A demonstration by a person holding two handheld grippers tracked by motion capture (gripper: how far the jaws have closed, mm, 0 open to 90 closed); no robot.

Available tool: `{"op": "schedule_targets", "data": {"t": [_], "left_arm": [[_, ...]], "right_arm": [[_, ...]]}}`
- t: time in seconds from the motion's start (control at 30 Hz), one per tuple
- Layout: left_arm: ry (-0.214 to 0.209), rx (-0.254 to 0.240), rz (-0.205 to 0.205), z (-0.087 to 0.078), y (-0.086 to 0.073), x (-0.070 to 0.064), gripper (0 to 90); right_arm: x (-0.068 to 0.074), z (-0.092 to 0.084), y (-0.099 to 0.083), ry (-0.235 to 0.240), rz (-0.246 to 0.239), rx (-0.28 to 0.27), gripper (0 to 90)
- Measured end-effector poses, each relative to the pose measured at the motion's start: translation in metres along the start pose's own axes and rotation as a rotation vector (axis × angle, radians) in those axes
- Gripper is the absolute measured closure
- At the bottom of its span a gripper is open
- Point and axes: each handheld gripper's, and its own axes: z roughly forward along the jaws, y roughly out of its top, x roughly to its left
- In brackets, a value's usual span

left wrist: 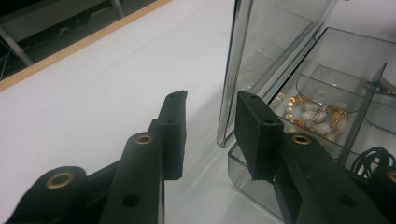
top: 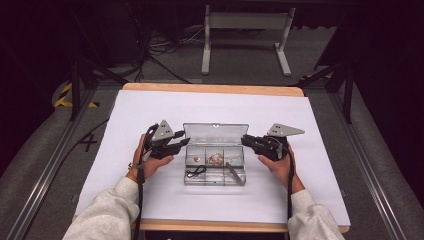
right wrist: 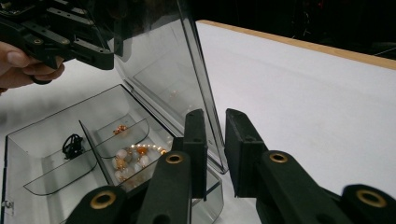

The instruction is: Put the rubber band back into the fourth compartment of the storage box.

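A clear plastic compartment box (top: 215, 181) lies mid-table with its lid (top: 215, 134) standing up. It holds a pale bead bracelet (top: 216, 159) (left wrist: 317, 116) (right wrist: 135, 156), a black cord (top: 196, 171) (right wrist: 72, 144), a small orange piece (right wrist: 120, 129) and a metal tool (top: 234, 172). My left gripper (top: 185, 141) (left wrist: 211, 94) is at the lid's left edge. Its jaws are open and straddle that edge (left wrist: 229, 93) with a gap showing. My right gripper (top: 245, 140) (right wrist: 215, 113) is at the lid's right edge (right wrist: 205, 93), with its jaws shut on it.
A white sheet (top: 150, 110) covers the table, with a wooden rim (top: 210, 89) at the far side. White surface stretches around the box on all sides. Beyond the table, a metal stand (top: 245, 35) and cables (top: 160, 50) sit on the floor.
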Motion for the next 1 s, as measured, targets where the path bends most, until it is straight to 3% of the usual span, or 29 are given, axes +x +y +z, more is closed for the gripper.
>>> {"op": "schedule_targets", "data": {"t": [0.33, 1.0], "left_arm": [[-0.012, -0.011, 0.038, 0.005, 0.005, -0.003, 76.0], [-0.014, -0.039, 0.069, -0.008, 0.009, -0.009, 78.2]], "right_arm": [[0.001, -0.001, 0.0, -0.009, -0.016, 0.007, 81.4], [0.015, -0.008, 0.011, -0.034, -0.087, 0.001, 78.2]]}}
